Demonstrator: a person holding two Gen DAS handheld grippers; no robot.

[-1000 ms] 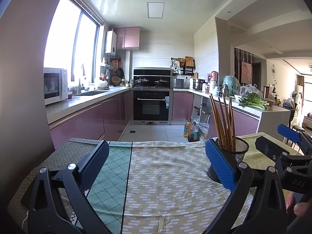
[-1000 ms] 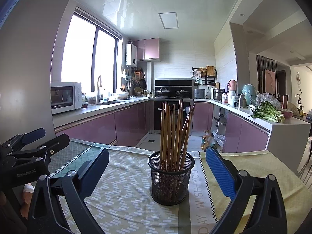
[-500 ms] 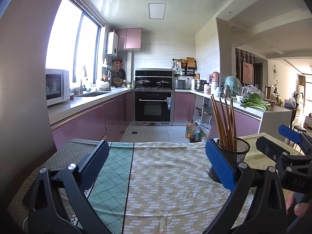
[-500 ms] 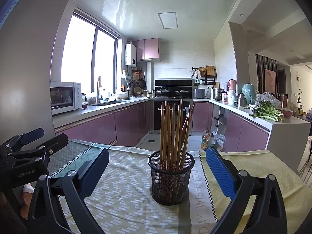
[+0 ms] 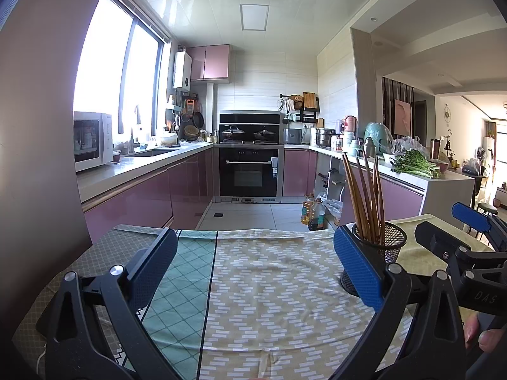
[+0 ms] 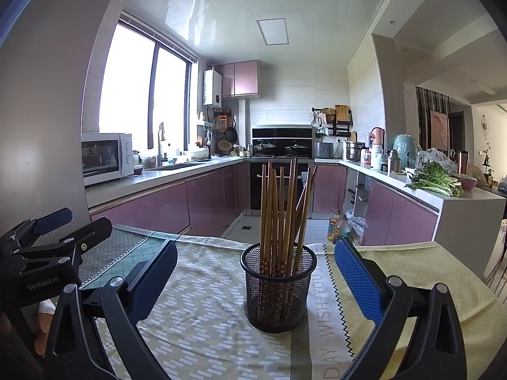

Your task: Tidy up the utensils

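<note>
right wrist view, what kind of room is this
A home kitchen, most likely. Purple cabinets line the walls, a built-in oven sits under a stove with pots, and a microwave stands on the counter. A table up front holds a mesh cup of chopsticks.

One mesh holder; about nine chopsticks; two tongs.

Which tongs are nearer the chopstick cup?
Right. The right tongs face the cup head-on, open; the left tongs sit off to its left.
</note>
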